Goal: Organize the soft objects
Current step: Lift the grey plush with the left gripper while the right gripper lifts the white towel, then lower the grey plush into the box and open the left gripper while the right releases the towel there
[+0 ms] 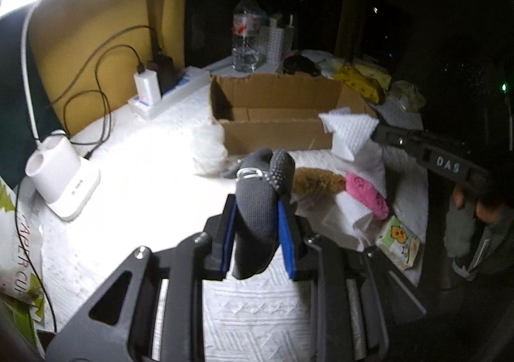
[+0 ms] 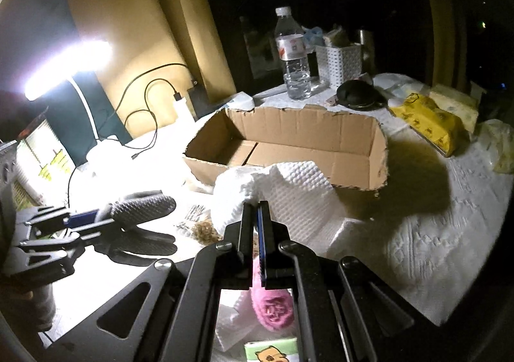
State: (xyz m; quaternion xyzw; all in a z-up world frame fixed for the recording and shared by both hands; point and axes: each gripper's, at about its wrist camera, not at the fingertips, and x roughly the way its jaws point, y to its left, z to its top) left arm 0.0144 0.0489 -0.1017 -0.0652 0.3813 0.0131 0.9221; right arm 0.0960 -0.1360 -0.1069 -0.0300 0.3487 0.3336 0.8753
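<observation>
One cardboard box [image 2: 289, 143] is seen open on the white cloth. Just in front of it, one white paper towel [image 2: 289, 198] is pinched in the nearly closed right gripper [image 2: 259, 211]. One grey sock [image 1: 257, 211] is clamped by the left gripper [image 1: 257, 233], near the box. One pink plush [image 2: 273, 307] is half hidden below.

The sock [image 1: 257, 204] is matt grey knit with rubbery grip dots. The towel [image 2: 289, 188] is white embossed paper. The box [image 2: 289, 143] is raw brown corrugated cardboard, edges ragged. The bottle [image 1: 246, 31] is clear glossy plastic. The tablecloth [image 2: 433, 249] is white textured cloth.
</observation>
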